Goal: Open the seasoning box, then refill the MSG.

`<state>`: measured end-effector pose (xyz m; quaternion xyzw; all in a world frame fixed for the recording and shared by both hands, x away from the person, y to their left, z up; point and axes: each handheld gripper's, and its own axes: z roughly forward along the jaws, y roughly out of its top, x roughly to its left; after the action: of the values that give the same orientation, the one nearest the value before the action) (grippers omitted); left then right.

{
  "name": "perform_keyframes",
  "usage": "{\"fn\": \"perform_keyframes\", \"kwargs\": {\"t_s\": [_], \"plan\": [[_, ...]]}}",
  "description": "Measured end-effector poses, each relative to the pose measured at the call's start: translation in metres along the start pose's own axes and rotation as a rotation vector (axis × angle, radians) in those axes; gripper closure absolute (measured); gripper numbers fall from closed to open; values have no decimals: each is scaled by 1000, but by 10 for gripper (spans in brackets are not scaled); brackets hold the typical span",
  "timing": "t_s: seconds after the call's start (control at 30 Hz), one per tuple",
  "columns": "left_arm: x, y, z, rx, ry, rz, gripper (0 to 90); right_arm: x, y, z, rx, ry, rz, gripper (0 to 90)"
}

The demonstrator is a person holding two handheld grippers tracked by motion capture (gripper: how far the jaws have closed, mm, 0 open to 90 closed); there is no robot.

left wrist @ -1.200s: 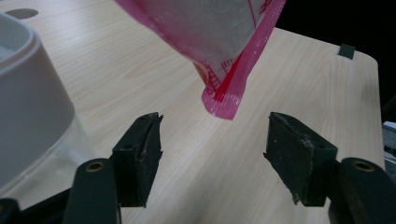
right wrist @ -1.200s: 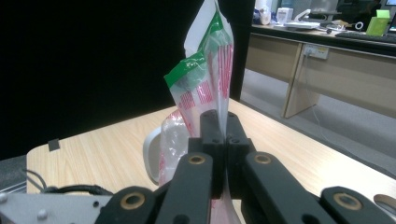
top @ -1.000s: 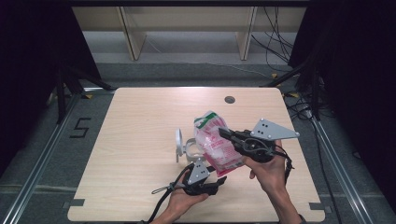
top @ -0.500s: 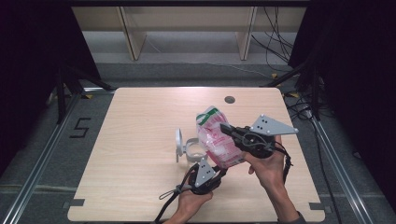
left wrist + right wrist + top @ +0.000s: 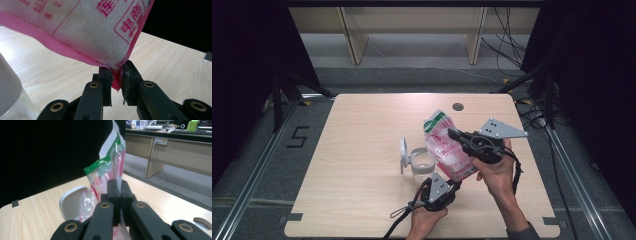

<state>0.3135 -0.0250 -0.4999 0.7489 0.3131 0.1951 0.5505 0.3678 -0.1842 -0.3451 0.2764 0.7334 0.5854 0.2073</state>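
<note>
At the centre-right of the high view, the pink printed bag (image 5: 447, 150) hangs above the tabletop (image 5: 362, 150), beside a clear jar (image 5: 422, 162). The right tool (image 5: 457, 135) is clamped on its side. The left tool (image 5: 116, 80), whose jaws have just been closing, pinches the bag's lower corner.

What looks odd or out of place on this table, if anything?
Nothing is spilled or broken. The pink bag hangs tilted in the air beside the clear jar, whose lid stands open. The right gripper and left gripper each pinch an edge.
</note>
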Motion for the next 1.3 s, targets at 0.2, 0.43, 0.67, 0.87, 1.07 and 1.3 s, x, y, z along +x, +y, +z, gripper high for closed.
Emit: {"fn": "perform_keyframes", "kwargs": {"t_s": [0.2,0.43,0.67,0.87,1.07,1.3], "plan": [[-4,-1,6,-3,-21,-19,791,2,-2,2,36,-13,30,900],[-8,-1,13,-20,-18,-59,793,-2,-3,7,22,-3,9,900],[-9,-1,17,-33,-25,-67,794,-1,-3,12,39,4,8,900],[-10,-1,20,-47,-30,-79,794,0,-3,15,49,0,-2,900],[-9,0,20,-50,-39,-86,794,1,-2,19,62,-5,-19,900],[-10,0,22,-64,-49,-90,796,7,0,25,80,-5,-17,900]]}}
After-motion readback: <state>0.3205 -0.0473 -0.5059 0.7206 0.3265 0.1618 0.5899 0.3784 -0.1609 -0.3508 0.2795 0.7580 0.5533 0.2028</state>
